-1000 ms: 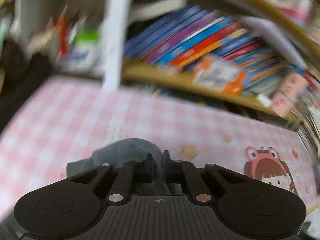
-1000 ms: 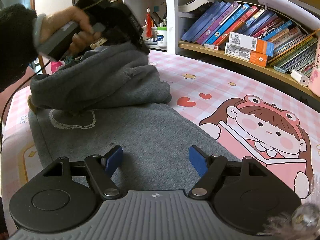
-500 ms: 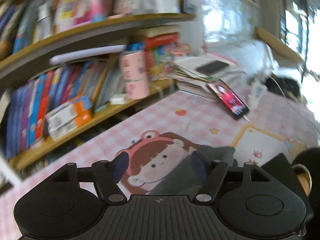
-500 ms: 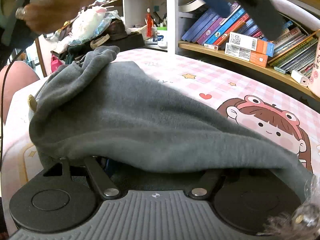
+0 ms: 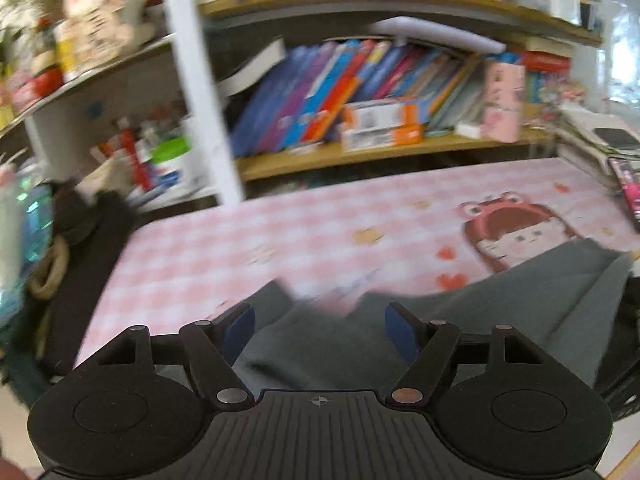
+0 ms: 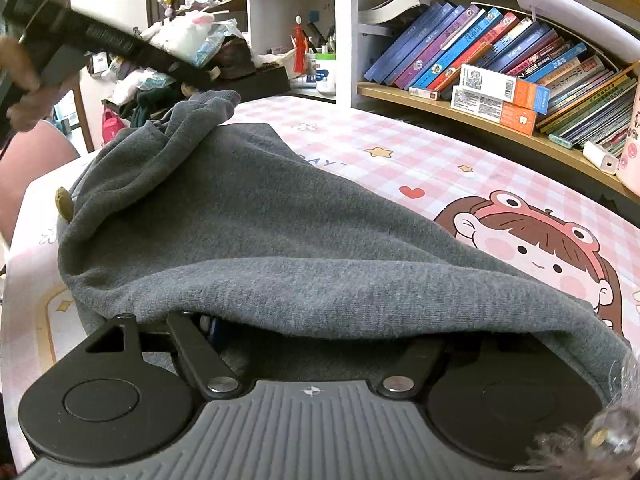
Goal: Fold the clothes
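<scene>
Pink checked tablecloth bears rumpled grey sweatshirt.

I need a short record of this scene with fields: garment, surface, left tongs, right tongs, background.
garment: grey sweatshirt, folded over itself, lying on the table
surface: table with pink checked cloth and a cartoon girl print
left tongs: jaws opening, nothing between them, above the sweatshirt
right tongs: tips covered by the folded layer, grip cannot be told
background: bookshelf behind the table
</scene>
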`<state>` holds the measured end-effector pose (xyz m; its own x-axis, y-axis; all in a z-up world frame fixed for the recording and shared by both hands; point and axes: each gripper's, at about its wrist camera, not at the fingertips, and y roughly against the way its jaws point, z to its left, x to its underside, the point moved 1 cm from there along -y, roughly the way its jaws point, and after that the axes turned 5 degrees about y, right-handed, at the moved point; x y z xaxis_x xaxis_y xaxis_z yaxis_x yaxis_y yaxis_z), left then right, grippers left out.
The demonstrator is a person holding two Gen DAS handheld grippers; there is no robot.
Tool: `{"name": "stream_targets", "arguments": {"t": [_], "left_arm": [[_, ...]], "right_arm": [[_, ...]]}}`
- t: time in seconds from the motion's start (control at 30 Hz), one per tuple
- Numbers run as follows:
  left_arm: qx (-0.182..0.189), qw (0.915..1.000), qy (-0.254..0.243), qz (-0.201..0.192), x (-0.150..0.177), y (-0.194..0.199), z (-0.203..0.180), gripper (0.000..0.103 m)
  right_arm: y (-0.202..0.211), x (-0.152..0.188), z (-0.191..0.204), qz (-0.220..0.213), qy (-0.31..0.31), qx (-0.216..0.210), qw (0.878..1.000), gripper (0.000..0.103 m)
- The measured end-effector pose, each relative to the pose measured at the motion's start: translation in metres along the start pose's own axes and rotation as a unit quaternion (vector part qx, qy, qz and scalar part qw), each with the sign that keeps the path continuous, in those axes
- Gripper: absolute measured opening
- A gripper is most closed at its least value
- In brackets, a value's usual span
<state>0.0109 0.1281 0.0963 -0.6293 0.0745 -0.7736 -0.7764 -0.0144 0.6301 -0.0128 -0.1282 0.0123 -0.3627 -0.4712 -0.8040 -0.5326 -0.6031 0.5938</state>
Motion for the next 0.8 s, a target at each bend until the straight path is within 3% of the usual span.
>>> {"name": "stream_targets", "arguments": {"t": [0.17,0.3,0.37,0.63,0.7,0.77,0.8], "left_arm": [[-0.024,0.9994,0.023,-0.008,0.001,0.011,0.02,0.074],[0.02,0.9995,0.025,0.001,0.002,0.011,0.009,0.074],[0.057,0.998,0.023,0.012,0.003,0.003,-0.001,0.074],[0.04,0.9951,0.014,0.089,0.017,-0.051,-0.018,0.074],[0.051,0.9932,0.036,0.098,0.019,-0.061,-0.012,0.069],[0.068,0.9897,0.071,0.104,0.02,-0.067,-0.002,0.046],[0.079,0.9873,0.091,0.103,0.019,-0.067,0.004,0.041]], "right_arm": [[0.0,0.0,0.0,0.001,0.0,-0.002,1.0,0.075],[0.0,0.0,0.0,0.001,0.001,-0.002,1.0,0.075],[0.0,0.0,0.0,0.001,0.001,-0.002,1.0,0.075],[-0.001,-0.001,0.0,0.001,0.002,-0.002,1.0,0.075],[-0.001,-0.001,0.0,0.001,0.002,-0.002,1.0,0.075],[-0.001,-0.001,0.0,0.001,0.002,-0.002,1.0,0.075],[-0.001,-0.001,0.0,0.001,0.002,-0.002,1.0,0.075]]}}
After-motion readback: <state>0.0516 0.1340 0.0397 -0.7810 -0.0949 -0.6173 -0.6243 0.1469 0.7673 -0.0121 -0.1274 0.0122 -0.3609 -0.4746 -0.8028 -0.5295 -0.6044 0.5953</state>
